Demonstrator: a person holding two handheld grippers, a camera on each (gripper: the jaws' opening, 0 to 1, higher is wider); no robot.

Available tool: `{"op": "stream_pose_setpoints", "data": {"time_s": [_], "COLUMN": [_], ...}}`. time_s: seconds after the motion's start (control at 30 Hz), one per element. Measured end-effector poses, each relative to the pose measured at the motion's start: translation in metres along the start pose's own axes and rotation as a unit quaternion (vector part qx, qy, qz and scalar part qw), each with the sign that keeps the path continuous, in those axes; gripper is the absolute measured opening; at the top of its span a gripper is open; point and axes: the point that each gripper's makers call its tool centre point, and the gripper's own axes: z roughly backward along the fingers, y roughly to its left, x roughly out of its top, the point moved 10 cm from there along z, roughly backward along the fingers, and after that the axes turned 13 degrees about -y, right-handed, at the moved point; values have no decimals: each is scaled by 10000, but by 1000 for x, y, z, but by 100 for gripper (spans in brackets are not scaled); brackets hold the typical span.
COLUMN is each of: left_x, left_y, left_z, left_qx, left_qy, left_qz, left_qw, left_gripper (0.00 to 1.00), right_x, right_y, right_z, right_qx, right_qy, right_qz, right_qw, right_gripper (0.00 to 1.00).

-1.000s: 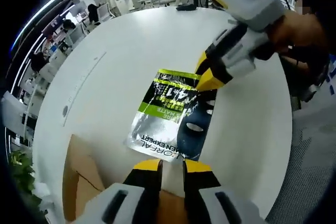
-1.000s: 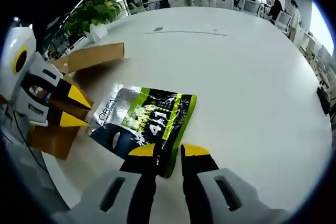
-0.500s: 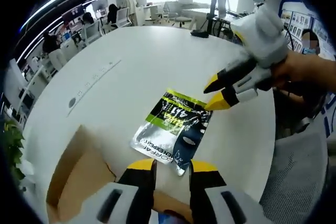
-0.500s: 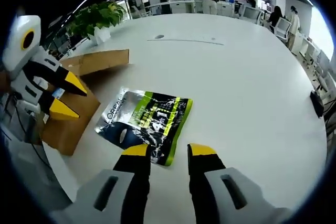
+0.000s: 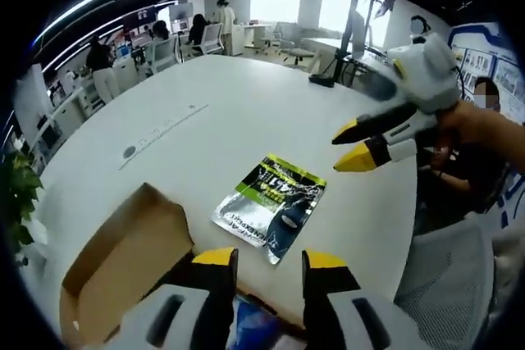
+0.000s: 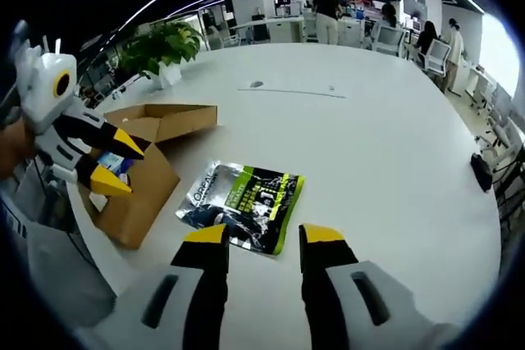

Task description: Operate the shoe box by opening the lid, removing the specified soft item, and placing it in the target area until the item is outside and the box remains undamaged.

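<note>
Both hand-held grippers are open and hold nothing — the right hand-held gripper [image 6: 262,239] and the left hand-held gripper [image 5: 259,261]. Between them, the green packet [image 6: 244,204] lies flat on the white tabletop [image 6: 369,137], beside the open cardboard box [image 6: 139,178].

Ahead of the right gripper [image 6: 262,239], just past its tips: pouch [image 6: 243,206] flat on table [image 6: 369,145]. Left of it, beside the pouch: open box [image 6: 139,178], left gripper [image 6: 119,161] above it. Beyond the box: plant [image 6: 160,43].
</note>
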Motion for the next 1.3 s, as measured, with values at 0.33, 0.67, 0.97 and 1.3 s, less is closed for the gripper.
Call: {"op": "stream_pose_setpoints", "data": {"time_s": [0.33, 0.67, 0.97, 1.3], "left_x": [-4, -17, -36, -50], "left_y": [5, 15, 23, 34], "left_z": [34, 70, 105, 139], "left_qx": [277, 603, 842, 1096], "left_qy": [-347, -553, -682, -926], "left_qz": [131, 288, 435, 753], "left_qw": [9989, 9962, 9932, 9868], "left_gripper": [36, 42, 48, 56], "right_x": [13, 23, 35, 42], "right_y": [25, 52, 77, 107], "right_z": [20, 25, 22, 11], "right_qx": [178, 415, 818, 1202], "right_qy": [-150, -219, -344, -372], "right_qz": [128, 237, 26, 168], "right_qw": [9996, 9986, 9961, 9919], "right_gripper": [36, 39, 41, 41]}}
